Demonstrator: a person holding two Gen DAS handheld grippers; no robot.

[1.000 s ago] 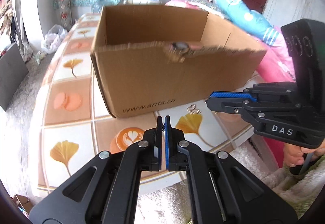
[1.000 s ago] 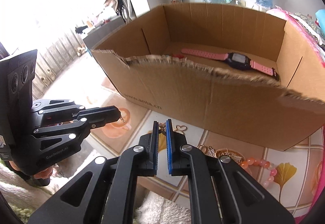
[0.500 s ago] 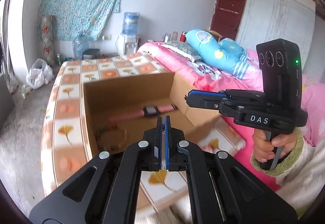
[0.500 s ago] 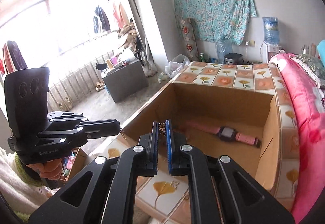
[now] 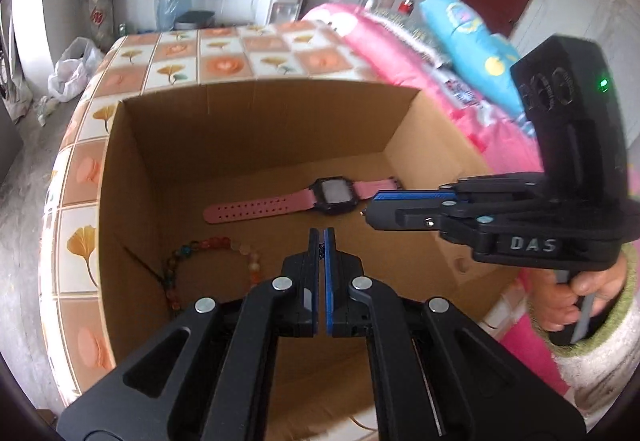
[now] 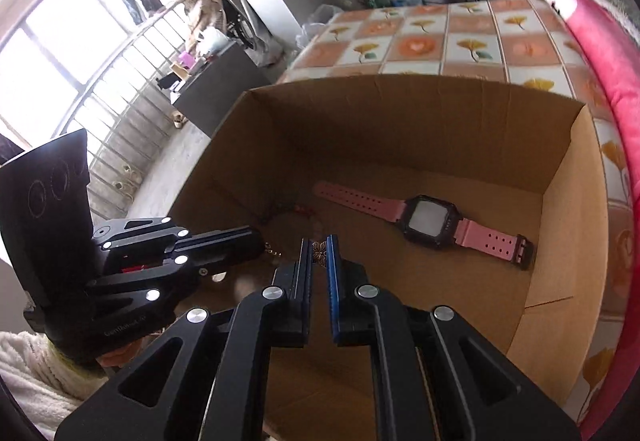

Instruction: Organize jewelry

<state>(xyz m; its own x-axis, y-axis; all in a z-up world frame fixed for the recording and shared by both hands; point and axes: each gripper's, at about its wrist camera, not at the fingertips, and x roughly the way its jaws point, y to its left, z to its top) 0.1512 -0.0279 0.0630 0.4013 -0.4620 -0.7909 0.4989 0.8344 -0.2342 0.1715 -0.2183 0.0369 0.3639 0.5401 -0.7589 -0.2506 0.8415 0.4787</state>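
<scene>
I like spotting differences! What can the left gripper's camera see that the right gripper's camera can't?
Only the left wrist view shows the colourful round-bead bracelet clearly, lying inside the box, plus the blue cartoon pillow on the pink bed.

Only the right wrist view shows the bright barred window with hanging clothes, and the small golden butterfly charm pinched in the right gripper.

Both show the open brown cardboard box and the pink-strapped black watch on its floor.

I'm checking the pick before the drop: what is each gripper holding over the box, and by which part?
The right gripper pinches a small butterfly-shaped charm at its fingertips. The left gripper is shut on a fine chain, held by one end.
</scene>
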